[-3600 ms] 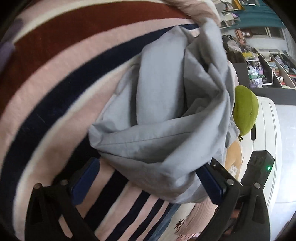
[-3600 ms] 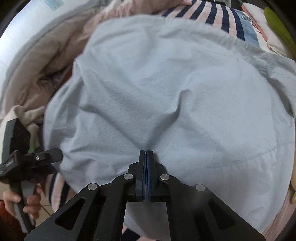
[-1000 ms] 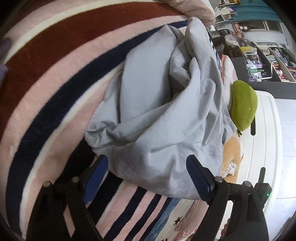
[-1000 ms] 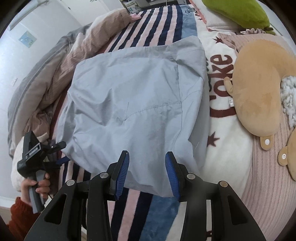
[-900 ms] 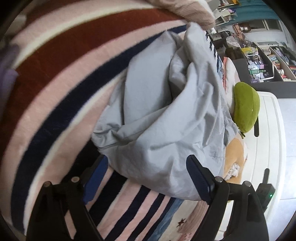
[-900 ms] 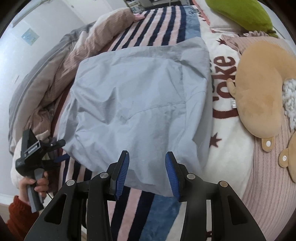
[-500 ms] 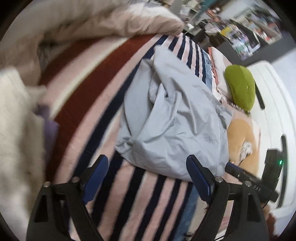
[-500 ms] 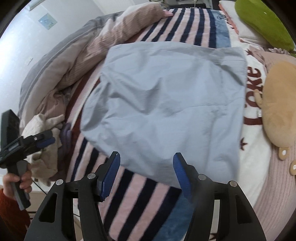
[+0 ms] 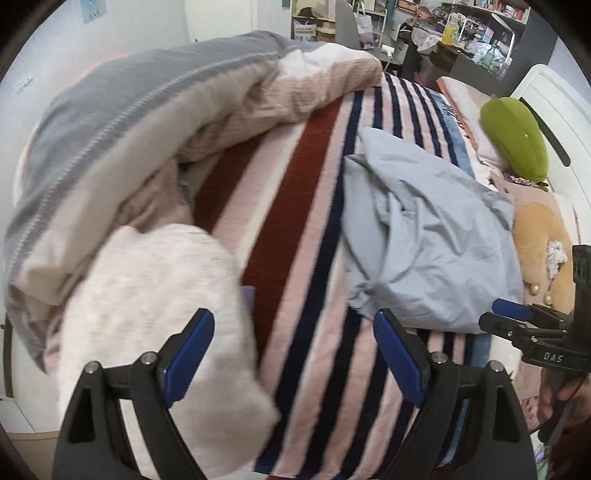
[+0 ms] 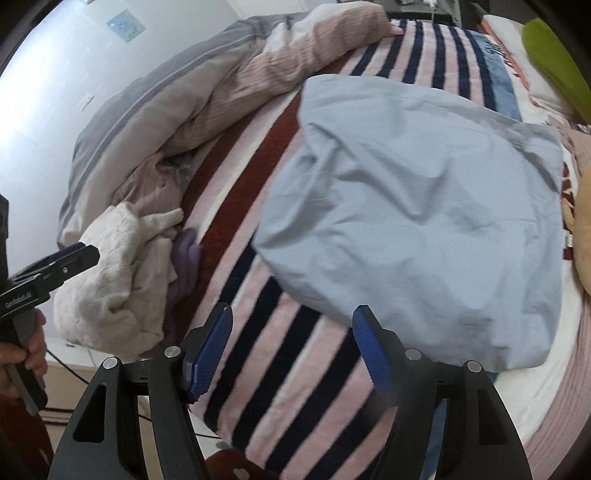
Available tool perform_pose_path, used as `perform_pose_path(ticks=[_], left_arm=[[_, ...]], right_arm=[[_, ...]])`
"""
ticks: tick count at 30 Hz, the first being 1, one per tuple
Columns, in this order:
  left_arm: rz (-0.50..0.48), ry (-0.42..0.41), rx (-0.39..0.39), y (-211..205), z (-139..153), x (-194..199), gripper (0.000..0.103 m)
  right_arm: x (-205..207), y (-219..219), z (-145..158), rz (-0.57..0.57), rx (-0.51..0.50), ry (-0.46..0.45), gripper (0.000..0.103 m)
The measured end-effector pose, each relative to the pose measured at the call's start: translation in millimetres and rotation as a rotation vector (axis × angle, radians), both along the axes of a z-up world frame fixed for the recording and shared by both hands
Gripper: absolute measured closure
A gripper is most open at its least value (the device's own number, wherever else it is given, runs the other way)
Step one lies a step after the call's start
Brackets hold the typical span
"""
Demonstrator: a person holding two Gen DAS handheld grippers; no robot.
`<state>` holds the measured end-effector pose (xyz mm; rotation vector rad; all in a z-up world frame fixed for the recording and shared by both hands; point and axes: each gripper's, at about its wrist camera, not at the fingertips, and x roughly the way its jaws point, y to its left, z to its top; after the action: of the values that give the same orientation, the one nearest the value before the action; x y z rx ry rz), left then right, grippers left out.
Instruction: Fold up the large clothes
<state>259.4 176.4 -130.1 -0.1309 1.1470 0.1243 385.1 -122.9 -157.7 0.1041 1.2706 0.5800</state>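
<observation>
A folded light blue garment (image 10: pixel 424 221) lies on the striped blanket (image 10: pixel 280 332); in the left wrist view it (image 9: pixel 436 240) sits right of centre. My left gripper (image 9: pixel 295 350) is open and empty, over the striped blanket (image 9: pixel 314 221) beside a cream knitted garment (image 9: pixel 159 314). My right gripper (image 10: pixel 291 347) is open and empty, just short of the blue garment's near edge. Each gripper also shows in the other view: the right one (image 9: pixel 517 317) and the left one (image 10: pixel 55 266).
A heaped grey and pink duvet (image 9: pixel 147 129) fills the left. A cream knit (image 10: pixel 118 266) and a purple item (image 10: pixel 188 251) lie by it. A green pillow (image 9: pixel 517 144) and a tan plush toy (image 9: pixel 543 251) lie to the right. Cluttered shelves (image 9: pixel 461 33) stand behind.
Both grippers have drawn back from the blue garment, which now lies released on the blanket. The left gripper has swung left toward the cream knit. The right jaws have opened wider.
</observation>
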Motion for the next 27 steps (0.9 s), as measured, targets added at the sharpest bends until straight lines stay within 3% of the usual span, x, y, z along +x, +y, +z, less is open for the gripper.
perform_pose_path(ticks=[3, 11, 15, 18, 21, 27], left_arm=[[0.009, 0.004, 0.020, 13.8, 1.9, -6.6, 0.015], [0.023, -0.012, -0.018, 42.0, 12.6, -25.1, 0.015], [-0.025, -0.020, -0.028, 21.7, 10.0, -20.2, 0.015], [-0.063, -0.019, -0.085, 2.8, 6.8, -12.6, 0.015], [-0.081, -0.023, -0.078, -9.3, 10.4, -11.2, 0.015], [-0.024, -0.074, -0.104, 19.5, 40.0, -26.1, 0.015]], right_arm=[[-3.9, 17.8, 0.6, 0.006, 0.008, 0.009, 0.035], [-16.5, 47.0, -3.7, 0.023, 0.021, 0.044, 0.032], [-17.6, 30.9, -7.5, -0.019, 0.008, 0.029, 0.030], [-14.9, 9.5, -12.4, -0.054, -0.005, 0.039, 0.030], [-17.6, -16.8, -12.7, -0.095, -0.011, 0.043, 0.030], [-26.0, -37.9, -17.7, -0.126, 0.001, 0.092, 0.029]])
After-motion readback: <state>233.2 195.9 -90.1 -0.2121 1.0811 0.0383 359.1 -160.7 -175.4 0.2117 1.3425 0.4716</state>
